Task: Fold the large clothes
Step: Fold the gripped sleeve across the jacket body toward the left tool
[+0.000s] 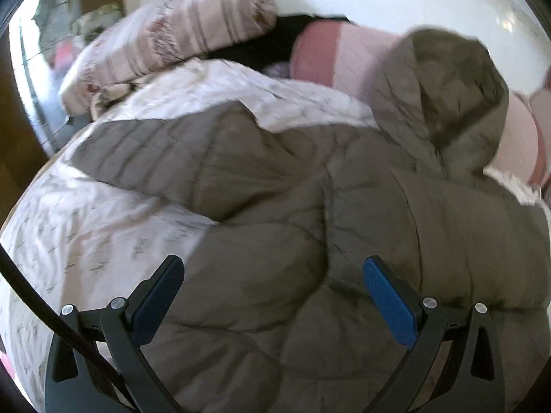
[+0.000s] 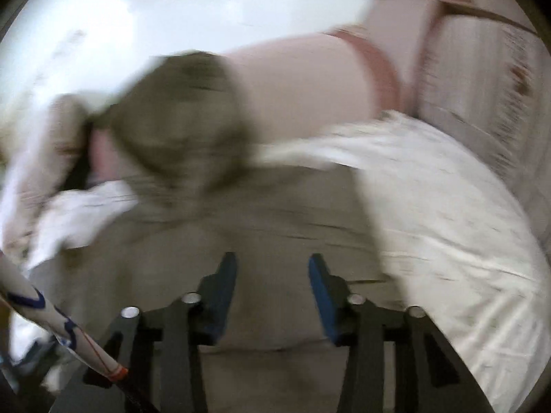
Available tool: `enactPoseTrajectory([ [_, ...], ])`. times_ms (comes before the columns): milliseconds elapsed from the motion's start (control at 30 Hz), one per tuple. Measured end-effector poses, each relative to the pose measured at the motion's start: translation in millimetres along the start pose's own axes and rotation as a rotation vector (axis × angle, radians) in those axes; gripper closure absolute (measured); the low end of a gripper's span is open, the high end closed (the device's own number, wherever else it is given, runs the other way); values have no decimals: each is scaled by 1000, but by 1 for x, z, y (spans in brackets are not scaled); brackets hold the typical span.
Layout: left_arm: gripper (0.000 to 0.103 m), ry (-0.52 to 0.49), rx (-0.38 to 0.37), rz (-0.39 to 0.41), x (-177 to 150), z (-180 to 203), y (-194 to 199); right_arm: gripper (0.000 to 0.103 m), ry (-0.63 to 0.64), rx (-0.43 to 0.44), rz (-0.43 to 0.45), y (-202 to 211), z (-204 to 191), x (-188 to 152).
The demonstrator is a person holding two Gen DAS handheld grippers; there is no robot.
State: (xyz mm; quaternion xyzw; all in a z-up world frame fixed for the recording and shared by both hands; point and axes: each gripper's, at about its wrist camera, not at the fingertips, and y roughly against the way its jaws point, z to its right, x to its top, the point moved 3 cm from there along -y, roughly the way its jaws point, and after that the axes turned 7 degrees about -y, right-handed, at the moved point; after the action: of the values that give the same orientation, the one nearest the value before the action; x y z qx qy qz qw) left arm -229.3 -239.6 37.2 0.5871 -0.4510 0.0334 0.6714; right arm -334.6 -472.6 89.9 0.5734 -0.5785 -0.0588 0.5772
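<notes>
A large olive-brown quilted hooded jacket (image 1: 310,206) lies spread on a bed with a pale patterned sheet (image 1: 86,227). Its hood (image 1: 458,103) points to the far right and one sleeve (image 1: 155,144) reaches left. My left gripper (image 1: 273,268) is open, held just above the jacket's body, holding nothing. In the blurred right wrist view the jacket (image 2: 241,213) fills the middle with its hood (image 2: 186,117) at the far side. My right gripper (image 2: 272,268) is open over the jacket's body, its jaws narrower apart, with nothing between them.
A striped pink rolled quilt (image 1: 193,34) and a pink pillow (image 1: 330,55) lie at the bed's head, with a dark item (image 1: 275,44) between them. White sheet (image 2: 447,223) spreads to the right of the jacket. A white wall (image 2: 137,17) stands behind.
</notes>
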Motion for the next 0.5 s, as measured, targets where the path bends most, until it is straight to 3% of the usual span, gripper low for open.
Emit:
enactPoseTrajectory([
  [67, 0, -31, -11, -45, -2, 10, -14, 60, -8, -79, -49, -26, 22, -6],
  [167, 0, -75, -5, -120, -7, 19, -34, 60, 1, -129, -165, -67, 40, -25],
  [267, 0, -92, 5, -125, -8, 21, -36, 59, 42, -149, -141, -72, 40, -26],
  [367, 0, -70, -18, -101, -5, 16, -28, 60, 24, -169, -95, -51, 28, -19],
  [500, 0, -37, -24, -60, -2, 7, -18, 56, 65, -47, -13, -5, -14, -38],
])
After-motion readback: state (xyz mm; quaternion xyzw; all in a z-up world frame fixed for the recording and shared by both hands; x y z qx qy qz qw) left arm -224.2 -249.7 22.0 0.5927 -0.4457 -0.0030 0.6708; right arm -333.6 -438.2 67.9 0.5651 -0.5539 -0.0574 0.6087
